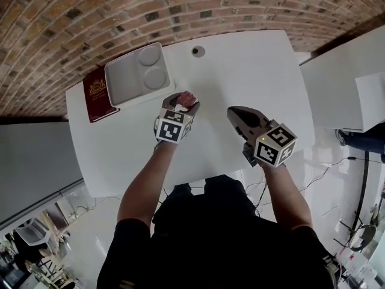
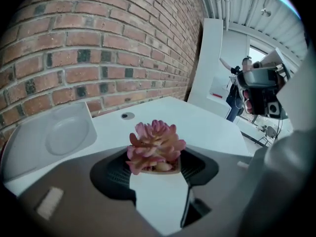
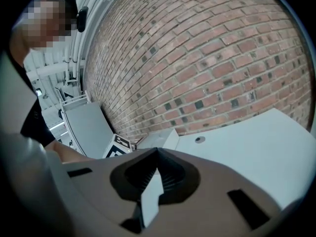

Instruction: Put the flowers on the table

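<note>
A small pink succulent flower (image 2: pixel 155 143) in a pale pot sits pinched between the jaws of my left gripper (image 2: pixel 155 161), which is shut on it. From the head view the flower (image 1: pixel 187 97) pokes out of the left gripper (image 1: pixel 181 101) over the middle of the white table (image 1: pixel 252 77). I cannot tell whether the pot touches the tabletop. My right gripper (image 1: pixel 232 111) hovers to the right of it, a hand's width away. Its jaws meet at the tips with nothing between them (image 3: pixel 157 152).
A white two-well tray (image 1: pixel 137 74) lies at the table's back left, with a dark red booklet (image 1: pixel 98 95) beside it. A round cable hole (image 1: pixel 198 51) marks the far edge. A brick wall stands behind the table. A second white table (image 1: pixel 346 83) stands to the right.
</note>
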